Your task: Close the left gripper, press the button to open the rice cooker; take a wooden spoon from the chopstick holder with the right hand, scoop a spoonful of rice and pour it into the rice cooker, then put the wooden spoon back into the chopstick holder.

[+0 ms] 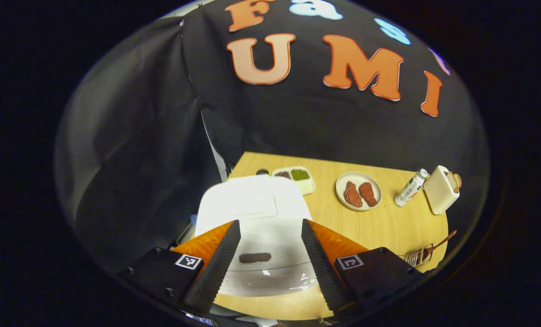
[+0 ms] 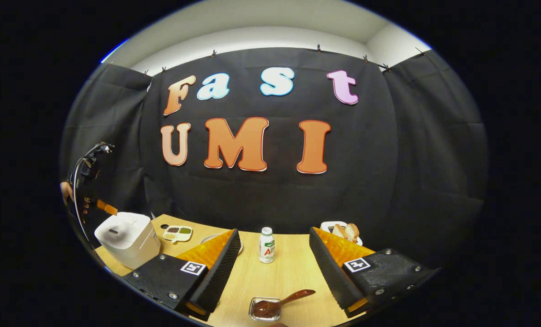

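The left hand-held gripper point(image 1: 265, 254) hangs above the white rice cooker point(image 1: 257, 227), its fingers spread wide with nothing between them; the cooker's lid is down and its dark oval button point(image 1: 254, 258) shows in the gap between the fingers. The cooker stands at the left end of the wooden surface point(image 1: 388, 227). Beyond it lie a divided tray of grains point(image 1: 295, 177), a plate with two brown pieces point(image 1: 359, 191), a bottle point(image 1: 410, 187) and a toaster point(image 1: 440, 190) towards the right. The right hand-held gripper point(image 2: 275, 268) is also wide open and empty, hovering over the near edge of the surface. Just below its fingers, the wooden spoon point(image 2: 282, 302) rests with its bowl in a small clear holder point(image 2: 265, 309), handle slanting up to the right. A bottle point(image 2: 266, 245) stands farther off between the fingers.
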A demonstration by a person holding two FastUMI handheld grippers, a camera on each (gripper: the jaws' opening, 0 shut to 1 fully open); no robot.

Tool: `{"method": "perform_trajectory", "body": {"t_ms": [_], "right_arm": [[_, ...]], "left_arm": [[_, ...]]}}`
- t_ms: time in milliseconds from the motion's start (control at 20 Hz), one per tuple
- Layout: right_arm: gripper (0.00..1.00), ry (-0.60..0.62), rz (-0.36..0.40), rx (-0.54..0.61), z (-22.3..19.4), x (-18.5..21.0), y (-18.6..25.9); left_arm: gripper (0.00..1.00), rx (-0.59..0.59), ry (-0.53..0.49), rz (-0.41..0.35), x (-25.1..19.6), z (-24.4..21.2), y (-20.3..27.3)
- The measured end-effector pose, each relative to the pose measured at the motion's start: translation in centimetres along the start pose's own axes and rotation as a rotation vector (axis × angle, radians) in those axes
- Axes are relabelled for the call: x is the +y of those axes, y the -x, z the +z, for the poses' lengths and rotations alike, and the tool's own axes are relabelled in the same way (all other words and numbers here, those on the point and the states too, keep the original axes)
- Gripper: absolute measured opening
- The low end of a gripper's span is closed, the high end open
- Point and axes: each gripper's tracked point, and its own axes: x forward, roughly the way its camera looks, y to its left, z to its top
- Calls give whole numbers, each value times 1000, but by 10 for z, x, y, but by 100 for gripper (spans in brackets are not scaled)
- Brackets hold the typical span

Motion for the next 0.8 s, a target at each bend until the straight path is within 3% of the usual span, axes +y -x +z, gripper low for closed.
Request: {"method": "perform_trajectory", "body": {"t_ms": [400, 600, 800], "right_arm": [[95, 3, 118, -145, 73, 66, -10], [95, -13, 167, -233, 111, 92, -8], [95, -23, 211, -241, 114, 112, -9]], "left_arm": [[94, -489, -22, 33, -18, 98, 130], [95, -643, 4, 27, -33, 121, 180], [95, -775, -26, 16, -48, 121, 197]]}}
